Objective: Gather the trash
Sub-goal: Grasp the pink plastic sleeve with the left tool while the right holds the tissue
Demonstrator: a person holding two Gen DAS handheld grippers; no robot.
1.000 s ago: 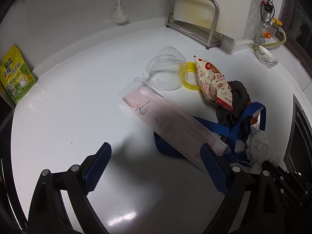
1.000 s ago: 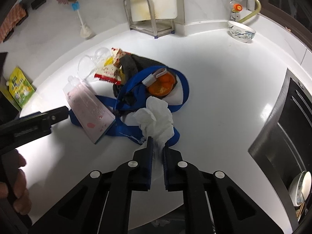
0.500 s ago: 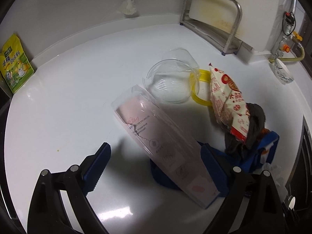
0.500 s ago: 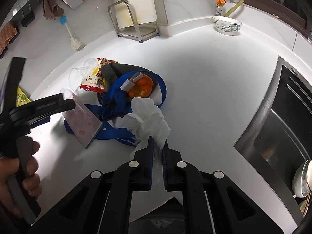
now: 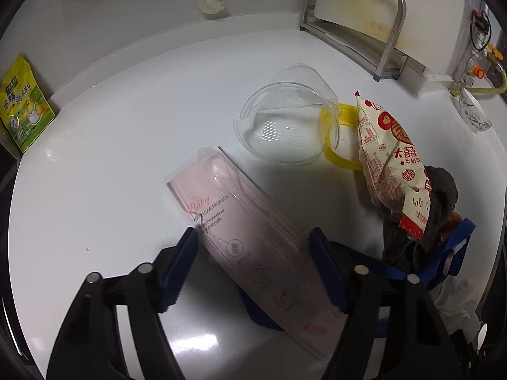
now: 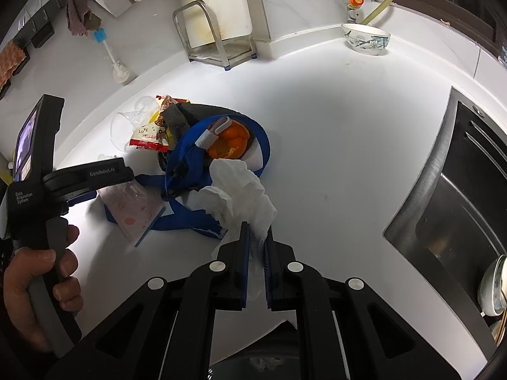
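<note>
A pink toothbrush package (image 5: 250,247) lies on the white counter (image 5: 111,158), its near end on a blue bag (image 5: 443,266). My left gripper (image 5: 255,250) is open, one finger on each side of the package. A clear plastic cup (image 5: 285,126), a yellow ring (image 5: 343,158) and a red-and-white snack wrapper (image 5: 393,164) lie behind it. My right gripper (image 6: 256,237) is shut on a crumpled white tissue (image 6: 237,190), held above the blue bag (image 6: 190,155), which holds orange peel (image 6: 229,142) and a dark cloth (image 6: 177,117).
A metal rack (image 5: 351,25) stands against the back wall, with a bottle brush (image 5: 210,0) to its left. A yellow seasoning packet (image 5: 23,101) leans at the far left. A patterned bowl (image 6: 366,38) sits by the gas tap. A steel sink (image 6: 459,209) lies to the right.
My left gripper has moved forward over the pink package and its fingers have narrowed around it. My right gripper has risen, lifting the tissue.
</note>
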